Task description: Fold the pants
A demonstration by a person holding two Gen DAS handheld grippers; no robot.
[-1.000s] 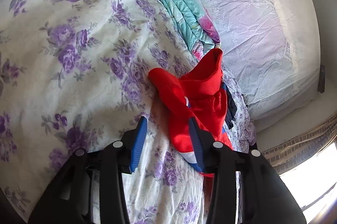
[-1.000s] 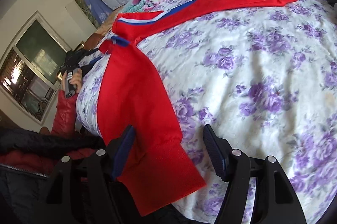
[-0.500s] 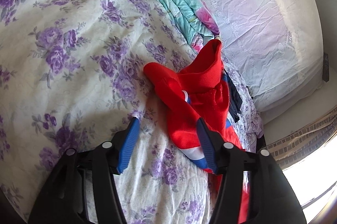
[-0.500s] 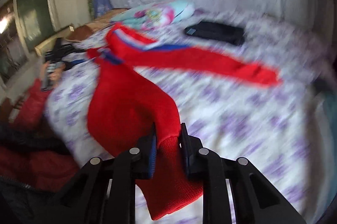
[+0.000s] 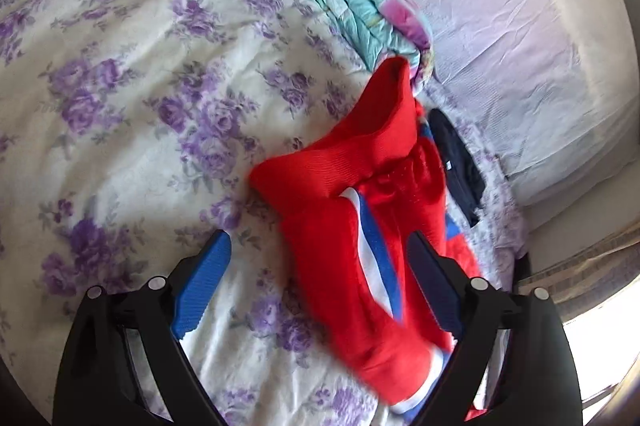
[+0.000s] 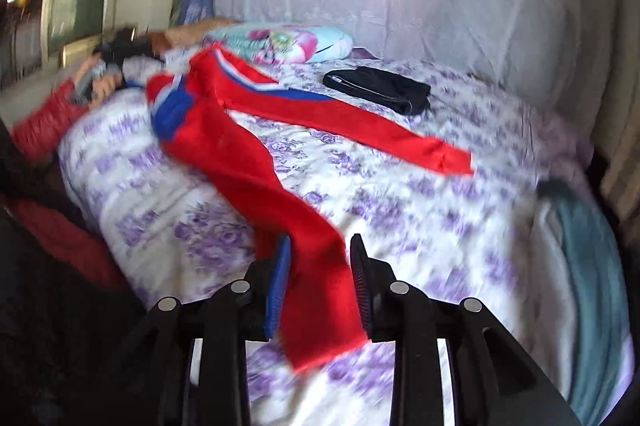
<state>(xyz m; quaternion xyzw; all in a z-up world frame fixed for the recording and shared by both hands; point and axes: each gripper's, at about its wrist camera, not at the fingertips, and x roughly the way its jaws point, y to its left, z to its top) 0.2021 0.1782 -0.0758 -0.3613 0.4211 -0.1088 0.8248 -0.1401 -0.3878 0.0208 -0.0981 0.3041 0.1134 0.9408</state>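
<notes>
Compared with a second ago, we see the left gripper spread far wider, its jaws opening, with the waistband end of the red pants lying between them; its pads press on nothing. A second back the right gripper stood wide around the leg cuff; half a second ago it pinched the cuff; now its jaws are opening again, and the cuff of the pants hangs between the ribbed blue pads. Blur keeps us from telling whether they still press the cloth.

The pants are a soft red knit with a white-and-blue side stripe, sprawled across the floral bedsheet, legs splayed apart. A folded dark garment lies beyond them, near a glossy turquoise-and-pink pillow.

The right view is smeared by motion. At its left edge a person's hand and red sleeve are barely legible.
</notes>
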